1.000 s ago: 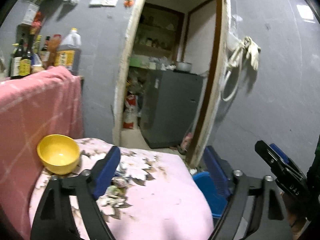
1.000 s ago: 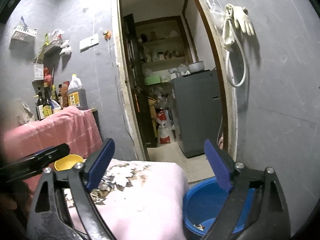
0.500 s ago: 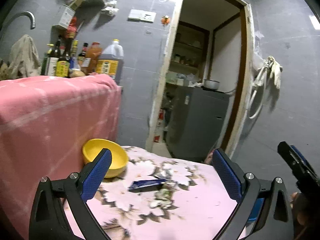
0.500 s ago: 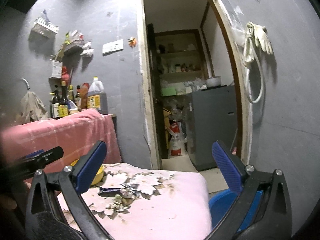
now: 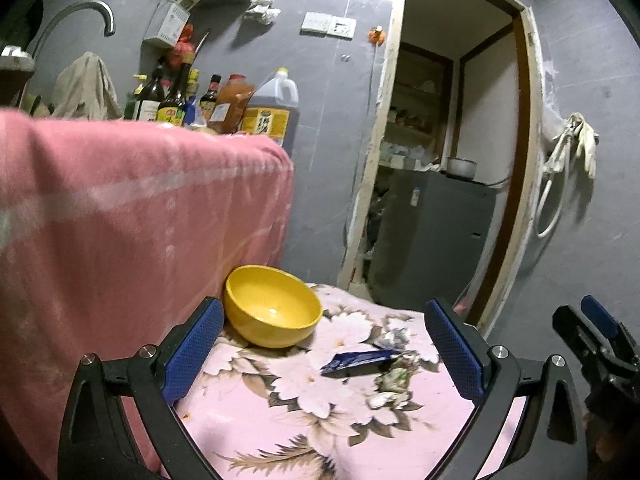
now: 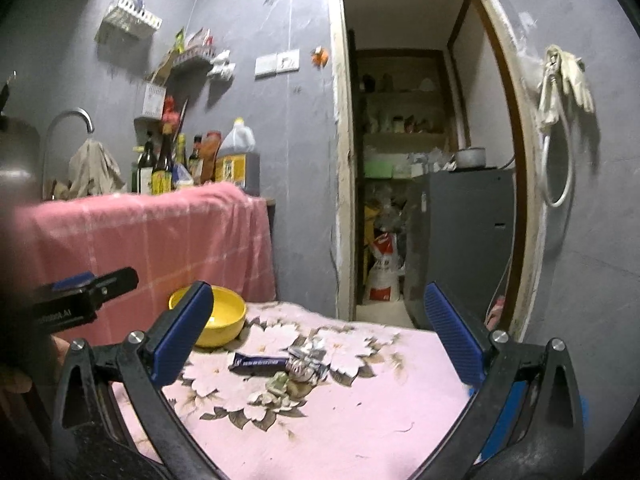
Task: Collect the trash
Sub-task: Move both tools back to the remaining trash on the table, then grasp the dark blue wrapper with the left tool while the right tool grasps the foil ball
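Little can be read. Along the side of the left tool [image 6: 86, 294], as seen from the right wrist view, white letters are printed; only the ending "AI" is made out, the characters before it being blurred. On the yellow label of the large oil jug [image 5: 272, 110], dark characters are printed, but they cannot be deciphered. On the dark blue wrapper [image 6: 258, 363], a line of pale lettering is carried, too small to be read. On the white sack [image 6: 384, 276] beyond the doorway, red markings are shown, illegible. The bottle labels [image 6: 160, 180] are blurred.
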Available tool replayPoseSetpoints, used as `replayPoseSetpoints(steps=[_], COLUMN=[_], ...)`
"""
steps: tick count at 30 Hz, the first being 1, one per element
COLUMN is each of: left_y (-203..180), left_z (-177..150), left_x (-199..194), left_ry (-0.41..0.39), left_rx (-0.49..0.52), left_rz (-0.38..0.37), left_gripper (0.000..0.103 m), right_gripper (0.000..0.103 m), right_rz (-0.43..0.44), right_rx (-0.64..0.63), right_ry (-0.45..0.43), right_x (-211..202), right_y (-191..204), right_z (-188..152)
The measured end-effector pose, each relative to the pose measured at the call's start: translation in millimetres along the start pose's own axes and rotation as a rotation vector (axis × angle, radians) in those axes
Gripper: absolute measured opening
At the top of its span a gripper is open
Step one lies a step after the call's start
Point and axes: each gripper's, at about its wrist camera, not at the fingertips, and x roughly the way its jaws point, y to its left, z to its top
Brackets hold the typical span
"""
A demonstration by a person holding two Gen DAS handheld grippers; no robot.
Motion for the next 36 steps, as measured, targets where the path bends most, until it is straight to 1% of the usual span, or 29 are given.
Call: replayPoseSetpoints(steps=[6, 9, 16, 19, 22, 23, 24, 25, 26, 27, 28, 29, 30, 32, 33, 34, 35, 36], left_y=[11.0, 13.9, 20.2, 23.7, 25.0, 24.9, 24.0, 22.9, 21.0, 19.8, 17.4, 15.6, 13.7, 12.0, 11.6, 11.2, 10.6, 9.9], left_z=[-11.7, -17.2, -28.4, -31.0, -33.6, -33.7, -35.2, -35.8, -37.3, -38.2, -40.3, -40.9, -43.1, -46.3, -46.8, -47.8, -48.2, -48.3], left_x=[20.0, 33.7, 70.3, 88.2, 106.2, 110.2, 116.7, 120.6, 126.7, 129.7, 136.8, 139.8, 146.1, 155.0, 157.4, 161.7, 164.7, 165.9], left_ry=[0.041, 0.074, 0.179, 0.243, 0.306, 0.317, 0.336, 0.349, 0.370, 0.386, 0.414, 0.429, 0.453, 0.494, 0.509, 0.528, 0.538, 0.540], left_rx=[-0.002, 0.004, -0.021, -0.054, -0.081, -0.086, -0.088, -0.087, -0.082, -0.077, -0.068, -0.064, -0.059, -0.067, -0.072, -0.077, -0.078, -0.077], left_rz=[0.027, 0.038, 0.045, 0.033, 0.023, 0.020, 0.008, -0.002, -0.014, -0.020, -0.031, -0.039, -0.056, -0.080, -0.087, -0.092, -0.094, -0.095], left_gripper=[0.098, 0.098, 0.098, 0.098, 0.097, 0.095, 0.093, 0.088, 0.081, 0.078, 0.071, 0.069, 0.067, 0.060, 0.058, 0.055, 0.053, 0.053], right_gripper=[0.103, 0.103, 0.103, 0.103, 0.103, 0.102, 0.098, 0.092, 0.088, 0.086, 0.082, 0.077, 0.075, 0.067, 0.064, 0.059, 0.055, 0.053], right_rz=[0.030, 0.032, 0.047, 0.061, 0.081, 0.087, 0.094, 0.097, 0.099, 0.107, 0.120, 0.129, 0.135, 0.143, 0.150, 0.157, 0.161, 0.165], right_rx=[-0.007, -0.006, -0.008, -0.010, 0.003, 0.009, 0.011, 0.009, 0.009, 0.015, 0.024, 0.029, 0.028, 0.014, 0.010, 0.008, 0.007, 0.006], right_ry=[0.082, 0.126, 0.229, 0.268, 0.326, 0.347, 0.370, 0.389, 0.405, 0.428, 0.448, 0.463, 0.477, 0.498, 0.508, 0.517, 0.523, 0.529], right_x=[31.9, 48.7, 90.8, 107.1, 124.9, 130.5, 136.0, 140.5, 144.6, 149.4, 153.6, 156.9, 159.9, 164.2, 165.4, 166.8, 168.3, 169.7], right_y=[4.1, 2.9, -0.9, -2.1, -4.8, -5.7, -7.2, -7.6, -8.2, -9.4, -10.5, -10.9, -10.5, -8.2, -7.2, -6.4, -5.8, -5.5], right_z=[-18.1, -25.5, -38.5, -41.7, -47.5, -50.1, -53.1, -55.8, -58.4, -61.8, -64.8, -67.3, -69.7, -73.8, -75.6, -77.1, -78.1, -79.0])
